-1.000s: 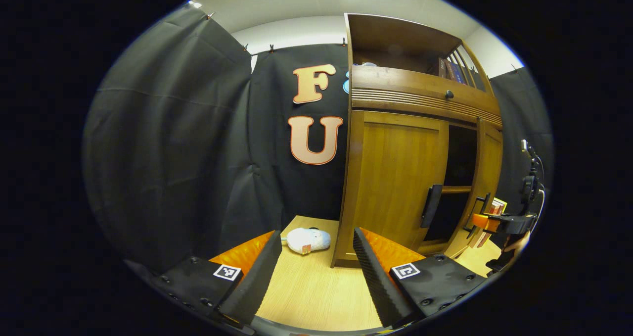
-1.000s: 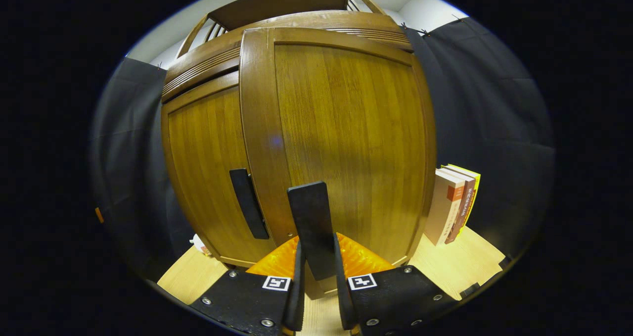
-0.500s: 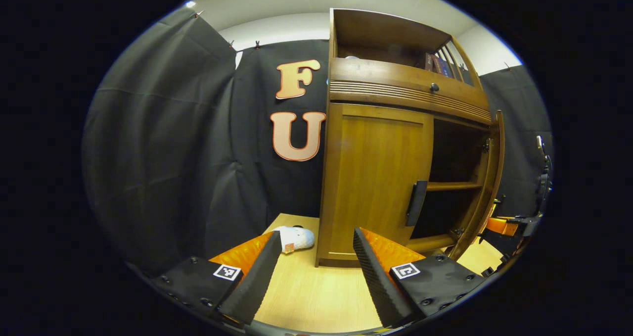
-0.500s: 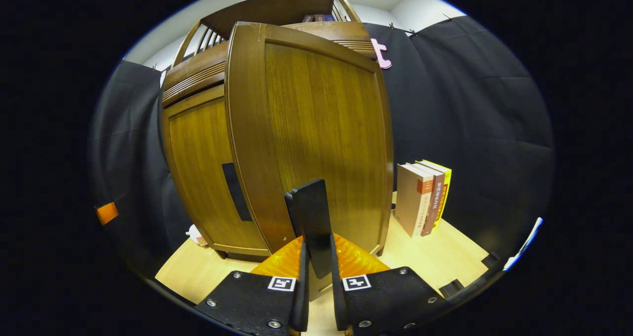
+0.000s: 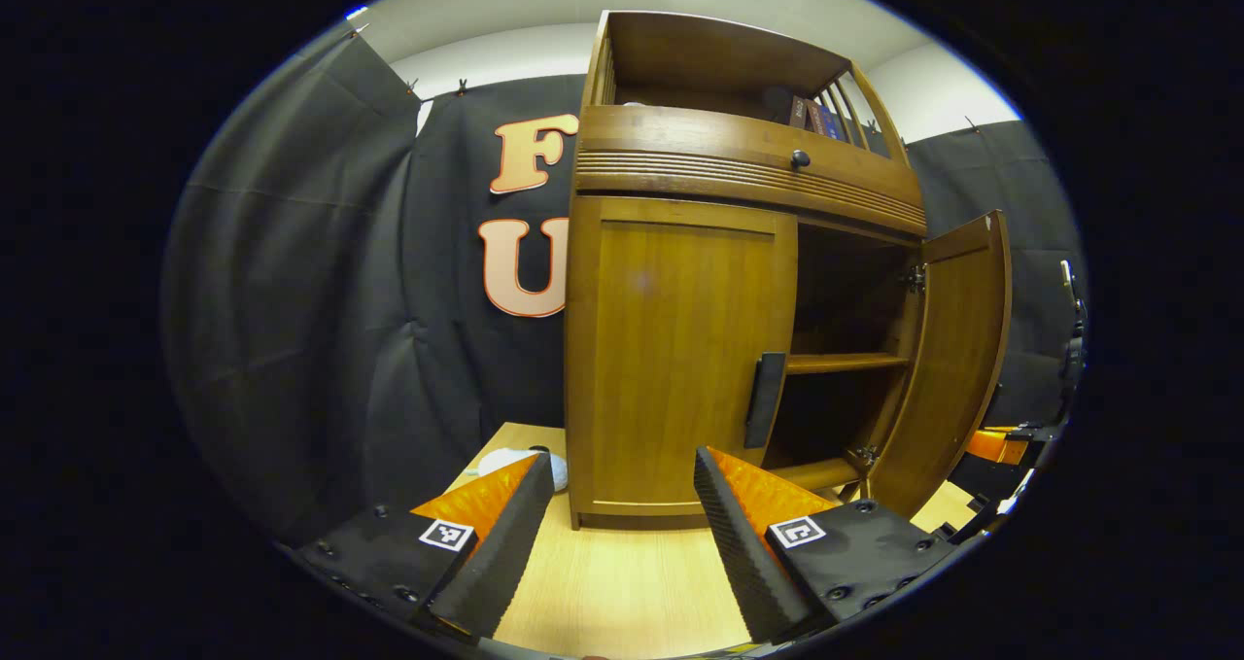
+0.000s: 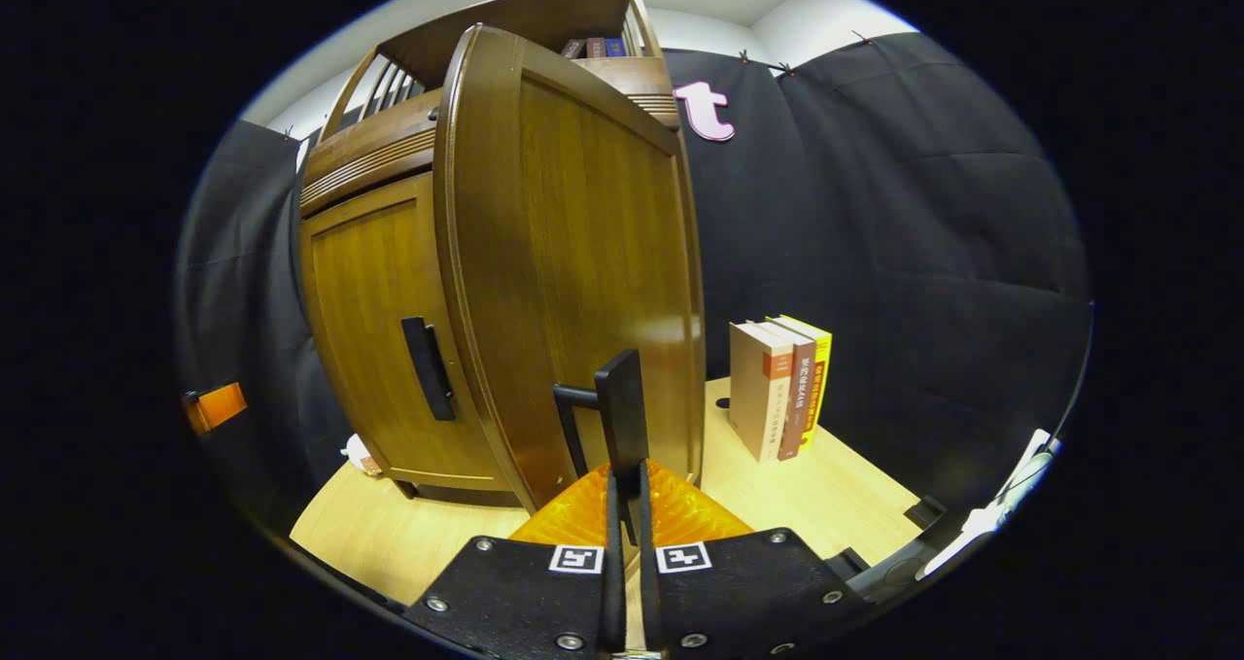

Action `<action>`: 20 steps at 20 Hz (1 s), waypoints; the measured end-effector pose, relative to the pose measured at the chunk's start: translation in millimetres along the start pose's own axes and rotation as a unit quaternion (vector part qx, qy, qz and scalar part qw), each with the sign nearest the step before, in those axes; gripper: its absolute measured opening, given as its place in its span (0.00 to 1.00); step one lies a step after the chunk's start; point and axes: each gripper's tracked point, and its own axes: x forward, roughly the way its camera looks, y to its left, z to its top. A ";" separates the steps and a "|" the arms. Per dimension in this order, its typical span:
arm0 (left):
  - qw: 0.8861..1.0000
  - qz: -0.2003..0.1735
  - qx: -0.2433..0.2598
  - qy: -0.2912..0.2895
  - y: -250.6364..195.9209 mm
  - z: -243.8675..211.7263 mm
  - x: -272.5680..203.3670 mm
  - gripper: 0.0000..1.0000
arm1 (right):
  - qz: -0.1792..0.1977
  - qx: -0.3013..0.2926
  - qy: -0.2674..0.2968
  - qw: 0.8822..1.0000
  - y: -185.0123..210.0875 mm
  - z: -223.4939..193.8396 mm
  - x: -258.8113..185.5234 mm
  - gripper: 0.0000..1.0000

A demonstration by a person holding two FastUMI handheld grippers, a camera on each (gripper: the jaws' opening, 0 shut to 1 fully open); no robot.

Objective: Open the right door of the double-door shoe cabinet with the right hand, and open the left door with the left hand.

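**Right door swung out, left door shut**

Here my right gripper [image 6: 623, 543] has its fingers [image 6: 613, 553] pressed together on the dark bar handle [image 6: 622, 422] of the shoe cabinet's right door [image 6: 573, 252]. That door stands swung well out from the cabinet front, its edge turned toward my camera. In the left gripper view the same door [image 5: 957, 359] hangs open at the cabinet's right side, and behind it the dark inside shows with one wooden shelf [image 5: 841, 361] across it.

My left gripper [image 5: 614, 543] hovers over the bench [image 5: 622, 582] in front of the shoe cabinet [image 5: 748, 169], fingers [image 5: 501, 543] spread wide apart and holding nothing. The left door [image 5: 680, 359] is shut flat against the frame; its dark vertical handle [image 5: 765, 413] sits at the door's right edge, well ahead of my fingertips and untouched. In the right gripper view that left door [image 6: 374, 339] and its handle [image 6: 428, 368] lie to the left of the open one.

Above the doors runs a drawer with a small dark knob [image 5: 800, 159], and above it an open top shelf with a few books [image 5: 812, 114]. A white soft toy [image 5: 520, 464] lies on the bench by the cabinet's left front corner. Three upright books [image 6: 780, 388] stand on the bench right of the cabinet, near the back edge.
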 end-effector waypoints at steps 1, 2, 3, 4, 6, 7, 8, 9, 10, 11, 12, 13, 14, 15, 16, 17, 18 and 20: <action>1.000 -0.004 0.000 0.001 -2.5 -0.2 0.3 0.95 | -0.003 -0.001 0.000 1.000 -6.1 0.3 -2.4 0.04; 1.000 -0.009 0.000 0.002 -6.0 -1.0 -0.2 0.95 | -0.004 -0.003 0.000 1.000 -12.2 0.8 -4.7 0.03; 1.000 -0.014 -0.001 0.003 -10.2 -3.1 -1.3 0.94 | -0.003 -0.007 -0.001 1.000 -18.0 1.6 -6.7 0.02; 1.000 -0.019 0.000 0.004 -13.4 -2.5 -0.1 0.94 | -0.003 -0.012 -0.001 1.000 -24.7 3.0 -7.5 0.02; 1.000 -0.025 0.004 0.005 -19.3 -3.8 -0.2 0.94 | -0.004 -0.018 0.001 1.000 -38.5 2.9 -9.1 0.02; 1.000 -0.027 0.006 0.004 -21.1 -3.3 0.2 0.94 | -0.004 -0.018 0.002 1.000 -45.1 3.4 -9.9 0.02; 1.000 -0.028 0.007 0.003 -23.3 -2.7 1.4 0.94 | -0.006 -0.016 0.001 1.000 -53.4 4.2 -10.2 0.02; 1.000 -0.029 0.007 0.004 -26.7 -3.6 1.8 0.94 | -0.011 -0.013 -0.001 1.000 -63.0 5.6 -10.0 0.02; 1.000 -0.030 0.007 0.004 -30.8 -3.8 1.8 0.95 | -0.016 -0.011 -0.002 1.000 -72.0 7.2 -8.7 0.02; 0.999 -0.031 0.006 0.005 -33.4 -4.1 2.2 0.95 | -0.019 -0.008 -0.002 1.000 -80.8 7.6 -7.3 0.02; 1.000 -0.031 0.005 0.004 -35.9 -4.4 2.0 0.95 | -0.020 -0.004 -0.002 1.000 -89.2 9.1 -6.9 0.02; 1.000 -0.029 0.006 0.003 -37.8 -3.6 2.8 0.95 | -0.019 -0.001 -0.002 1.000 -96.3 9.9 -6.2 0.02; 1.000 -0.026 0.007 0.002 -38.6 -3.0 2.8 0.95 | -0.016 0.001 -0.002 1.000 -101.7 11.5 -6.1 0.02; 1.000 -0.023 0.007 -0.001 -40.2 -1.6 3.7 0.95 | -0.009 0.004 -0.001 1.000 -106.1 11.9 -5.9 0.02; 1.000 -0.021 0.008 -0.003 -41.8 0.0 5.1 0.95 | -0.003 0.006 0.000 1.000 -109.3 12.4 -5.3 0.02; 1.000 -0.019 0.006 -0.005 -43.7 0.5 7.0 0.96 | 0.004 0.005 0.001 1.000 -113.0 13.0 -4.0 0.02; 1.000 -0.016 0.003 -0.006 -46.1 1.4 6.7 0.96 | 0.011 0.004 0.001 1.000 -116.6 13.5 -3.5 0.02; 1.000 -0.009 -0.003 -0.007 -49.6 2.3 7.8 0.95 | 0.024 0.004 0.002 1.000 -123.8 14.5 -2.5 0.02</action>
